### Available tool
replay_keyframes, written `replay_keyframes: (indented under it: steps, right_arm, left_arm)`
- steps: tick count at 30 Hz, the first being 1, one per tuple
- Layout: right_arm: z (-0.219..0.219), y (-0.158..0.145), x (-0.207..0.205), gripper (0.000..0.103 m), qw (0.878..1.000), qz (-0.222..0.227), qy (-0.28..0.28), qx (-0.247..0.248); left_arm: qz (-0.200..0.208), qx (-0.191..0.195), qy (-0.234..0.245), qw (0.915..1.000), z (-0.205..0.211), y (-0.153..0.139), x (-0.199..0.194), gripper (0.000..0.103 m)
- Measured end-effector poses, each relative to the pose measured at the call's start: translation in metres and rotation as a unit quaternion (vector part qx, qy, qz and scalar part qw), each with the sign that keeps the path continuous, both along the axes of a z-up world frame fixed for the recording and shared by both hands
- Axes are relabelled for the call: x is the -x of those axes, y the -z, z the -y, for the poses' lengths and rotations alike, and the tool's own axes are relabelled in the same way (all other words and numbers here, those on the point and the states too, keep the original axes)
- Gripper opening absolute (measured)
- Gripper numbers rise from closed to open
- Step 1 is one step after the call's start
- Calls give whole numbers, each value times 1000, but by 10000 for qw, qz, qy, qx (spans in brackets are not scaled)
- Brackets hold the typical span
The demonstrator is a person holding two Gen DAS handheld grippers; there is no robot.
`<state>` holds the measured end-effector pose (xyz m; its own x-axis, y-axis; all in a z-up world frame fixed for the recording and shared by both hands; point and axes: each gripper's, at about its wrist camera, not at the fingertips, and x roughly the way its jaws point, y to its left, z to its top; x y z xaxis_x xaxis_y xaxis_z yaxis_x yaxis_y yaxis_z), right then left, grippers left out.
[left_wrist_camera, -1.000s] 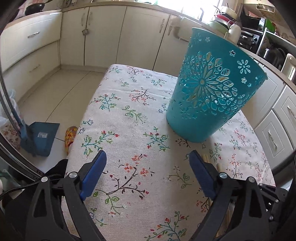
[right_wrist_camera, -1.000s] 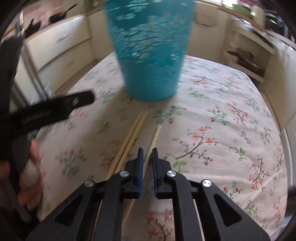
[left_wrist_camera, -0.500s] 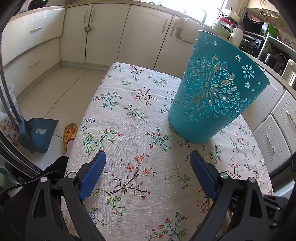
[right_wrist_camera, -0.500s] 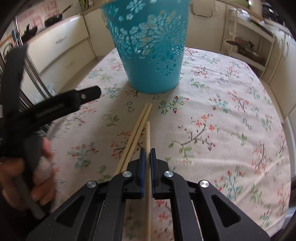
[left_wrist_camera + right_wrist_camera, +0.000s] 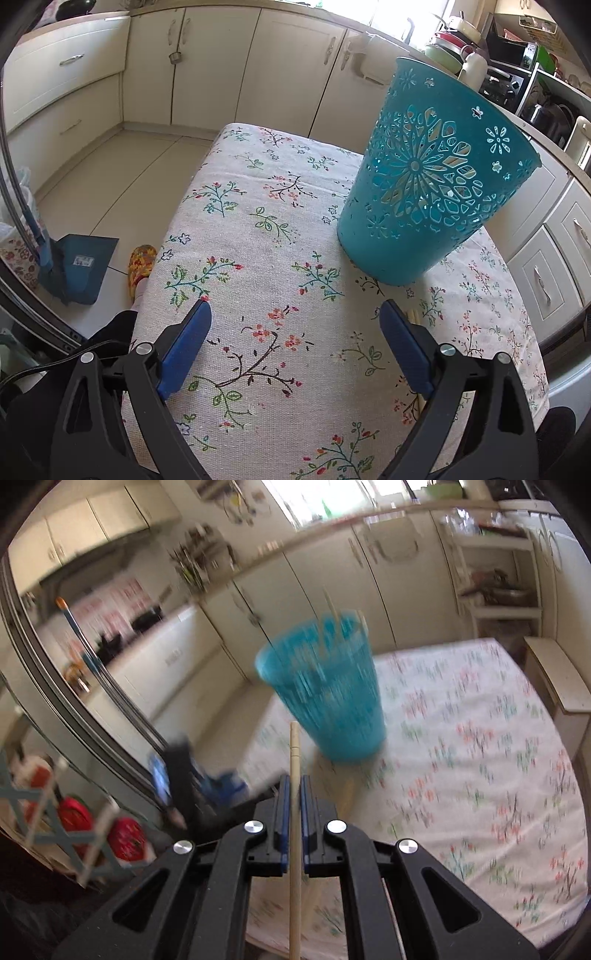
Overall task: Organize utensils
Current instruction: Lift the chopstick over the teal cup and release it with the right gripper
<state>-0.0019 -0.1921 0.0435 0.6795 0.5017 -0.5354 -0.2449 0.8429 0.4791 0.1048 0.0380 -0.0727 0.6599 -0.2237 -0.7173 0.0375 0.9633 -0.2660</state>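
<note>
A teal perforated basket [image 5: 432, 192] stands upright on the floral tablecloth [image 5: 258, 258], ahead and right of my left gripper [image 5: 295, 317], which is open and empty above the cloth. In the blurred right wrist view the basket [image 5: 325, 701] holds chopsticks that stick out of its top. My right gripper [image 5: 291, 786] is shut on a wooden chopstick [image 5: 294, 760], lifted above the table and pointing at the basket. More chopsticks [image 5: 345, 797] lie on the cloth in front of the basket; their tips show in the left wrist view [image 5: 412, 315].
Cream kitchen cabinets [image 5: 207, 66] line the far walls. A blue dustpan [image 5: 79, 266] and a slipper [image 5: 140, 262] sit on the floor left of the table. A cluttered counter [image 5: 517, 55] runs behind the basket.
My right gripper has lifted a chopstick off the cloth and risen well above the table, with the view blurred. My left gripper has stayed open, almost still.
</note>
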Motion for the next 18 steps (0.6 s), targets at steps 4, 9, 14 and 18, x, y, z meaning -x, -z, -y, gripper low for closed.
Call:
replay_keyframes:
  steps: [4, 9, 14, 18]
  right_arm:
    - [5, -48, -19, 6, 9970, 668, 174, -360]
    - [-3, -104, -56, 6, 9842, 1558, 710, -447]
    - [-20, -114, -111, 6, 9729, 1792, 1448, -183]
    - [-32, -100, -144, 6, 9632, 1780, 1998, 248]
  left_arm:
    - [-2, 0, 1, 10000, 0, 0, 0, 88]
    - [0, 35, 4, 10000, 0, 1, 1, 89]
    - [4, 116, 5, 9999, -1, 2, 0, 89]
    - [33, 139, 29, 9999, -1, 1, 0, 89]
